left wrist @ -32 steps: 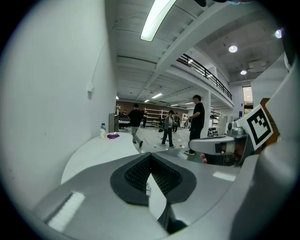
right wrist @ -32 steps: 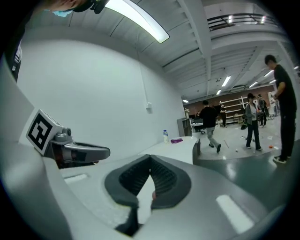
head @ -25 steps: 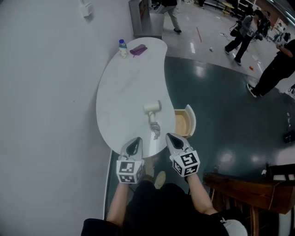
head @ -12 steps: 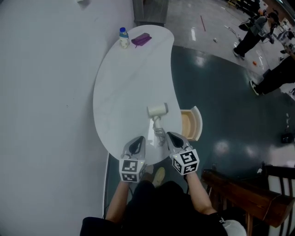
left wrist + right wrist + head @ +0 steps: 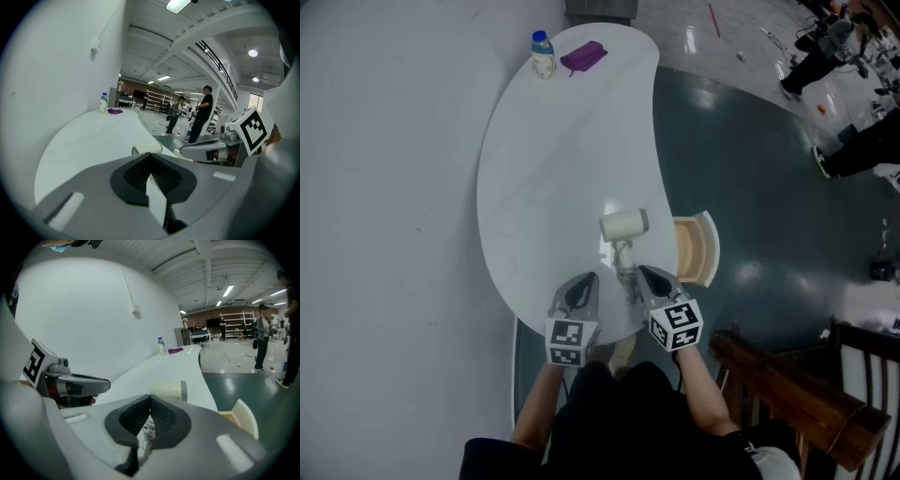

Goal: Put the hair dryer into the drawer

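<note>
nearest the person, the left gripper (image 5: pixel 585 280) and the right gripper (image 5: pixel 646 273) hang side by side over the near edge of the white worktop (image 5: pixel 544 178). both have their fingers clenched on nothing.

just beyond them, between the 2 tips, lies the hair dryer (image 5: pixel 624 225). it rests on the worktop near the right edge and is not yet grasped, so the task has barely begun. it has yet to be picked up, carried right and set down inside.

the drawer (image 5: pixel 710 246), just right of the dryer, already stands open and its wood-coloured inside looks empty.

the dryer is cream-white, with a short barrel lying crosswise. its handle points toward the person, and what looks like a bunched cord sits at its end.

at the far end stand 1 bottle (image 5: pixel 543 54) and a purple pouch (image 5: pixel 582 56).
</note>
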Demonstrator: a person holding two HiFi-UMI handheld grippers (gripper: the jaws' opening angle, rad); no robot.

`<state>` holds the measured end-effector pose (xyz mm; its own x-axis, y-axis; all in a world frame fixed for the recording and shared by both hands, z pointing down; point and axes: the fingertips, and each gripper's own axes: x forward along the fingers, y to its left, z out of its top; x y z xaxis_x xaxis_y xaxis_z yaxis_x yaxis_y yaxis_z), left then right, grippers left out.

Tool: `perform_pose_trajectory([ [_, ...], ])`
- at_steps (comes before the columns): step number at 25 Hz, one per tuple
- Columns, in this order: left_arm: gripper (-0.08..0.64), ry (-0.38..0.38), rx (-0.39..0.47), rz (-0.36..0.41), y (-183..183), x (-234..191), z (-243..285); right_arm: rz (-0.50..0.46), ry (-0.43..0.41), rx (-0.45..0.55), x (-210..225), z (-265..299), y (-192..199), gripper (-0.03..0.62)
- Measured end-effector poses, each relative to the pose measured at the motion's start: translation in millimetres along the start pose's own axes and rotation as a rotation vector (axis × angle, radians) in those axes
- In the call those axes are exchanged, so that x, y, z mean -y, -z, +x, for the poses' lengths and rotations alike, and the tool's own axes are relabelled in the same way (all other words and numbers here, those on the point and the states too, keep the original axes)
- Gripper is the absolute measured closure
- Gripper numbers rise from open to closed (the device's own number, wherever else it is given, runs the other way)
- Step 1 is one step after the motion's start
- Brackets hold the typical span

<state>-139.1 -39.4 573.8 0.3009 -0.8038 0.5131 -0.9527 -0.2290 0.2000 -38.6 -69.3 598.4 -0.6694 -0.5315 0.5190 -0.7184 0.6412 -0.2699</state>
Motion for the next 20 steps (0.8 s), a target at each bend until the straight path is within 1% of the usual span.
perform_pose_trajectory([
  [8,0.554,0.001,-0.029,-0.022,1,-12,16,0.030,-0.013,-0.066,6,27,6,0.580],
  [11,0.554,-0.002,-0.037,-0.024,2,-17,17,0.051,-0.030,-0.093,6,37,12,0.534],
  [12,0.554,-0.004,-0.041,-0.026,3,-19,18,0.053,-0.035,-0.101,6,41,14,0.499],
  [14,0.554,-0.008,-0.047,-0.033,4,-23,18,0.051,-0.037,-0.115,6,49,16,0.456],
  [17,0.554,-0.011,-0.057,-0.040,7,-29,19,0.043,-0.017,-0.135,11,63,21,0.407],
  [20,0.554,-0.015,-0.066,-0.041,11,-36,19,0.040,0.005,-0.185,18,78,34,0.353],
])
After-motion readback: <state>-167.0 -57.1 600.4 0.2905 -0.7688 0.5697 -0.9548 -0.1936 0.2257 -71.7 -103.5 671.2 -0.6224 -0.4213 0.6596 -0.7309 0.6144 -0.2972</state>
